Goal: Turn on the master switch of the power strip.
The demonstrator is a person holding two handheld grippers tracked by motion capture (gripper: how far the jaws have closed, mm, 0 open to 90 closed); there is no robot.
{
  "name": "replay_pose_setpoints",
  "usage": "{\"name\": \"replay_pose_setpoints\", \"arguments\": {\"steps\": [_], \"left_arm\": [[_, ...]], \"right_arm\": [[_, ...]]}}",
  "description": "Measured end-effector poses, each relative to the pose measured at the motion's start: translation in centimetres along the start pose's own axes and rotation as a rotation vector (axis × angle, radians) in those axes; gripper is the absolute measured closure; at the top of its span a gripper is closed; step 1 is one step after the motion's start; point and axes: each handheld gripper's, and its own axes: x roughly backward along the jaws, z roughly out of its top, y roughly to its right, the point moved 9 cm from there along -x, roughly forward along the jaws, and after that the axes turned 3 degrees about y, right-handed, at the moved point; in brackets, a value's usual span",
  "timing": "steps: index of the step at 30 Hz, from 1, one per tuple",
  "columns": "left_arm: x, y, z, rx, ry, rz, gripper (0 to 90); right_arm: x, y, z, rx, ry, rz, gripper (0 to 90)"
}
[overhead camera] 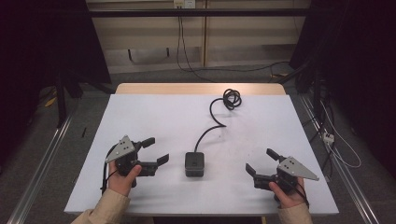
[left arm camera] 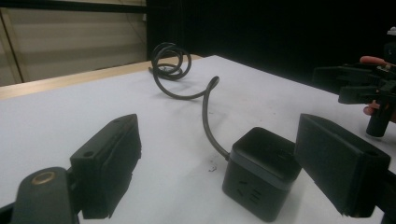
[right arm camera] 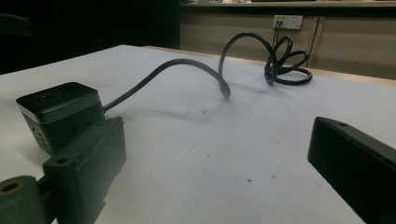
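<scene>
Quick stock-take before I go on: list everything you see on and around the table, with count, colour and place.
Power cube: one, black, near the middle of the table's front half, between the two grippers, touching neither.
Cable: one, black, runs from the cube's far side toward the table's back edge and ends in a loose coil.
Table: one, white top with a wooden strip showing along the far edge.
Wall socket: one, white, on the far wall, with leads plugged in.
Floor cables: several, black and white, right of the table.
Left hand-held gripper: one, black with grey plate, front left, jaws open, empty.
Right hand-held gripper: one, black with grey plate, front right, jaws open, empty.
Hands: two, beige sleeves, bottom edge.
</scene>
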Motion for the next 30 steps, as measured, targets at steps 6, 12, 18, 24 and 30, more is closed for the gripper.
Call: {"name": "replay_pose_setpoints", "arguments": {"steps": [6,12,18,24,30], "left_arm": [[-0.5,0.3,0.0,-0.004,-0.015,-0.008,16.3],[-1.1,0.7,0.2,-0.013,-0.024,-0.023,19.0],[-1.7,1.1,0.3,-0.022,-0.030,-0.042,23.6],[-2.2,1.6,0.3,-0.030,-0.043,-0.058,30.0],[-2.7,1.9,0.4,-0.031,-0.043,-0.073,34.9]], "right_arm": [[0.1,0.2,0.0,-0.009,0.001,-0.004,3.8],[0.2,0.1,0.0,-0.007,0.003,-0.003,3.9],[0.2,0.1,0.0,0.000,0.002,0.001,3.9],[0.3,0.1,0.1,0.001,0.003,-0.001,4.0],[0.2,0.1,0.0,0.003,0.002,0.001,4.1]]}}
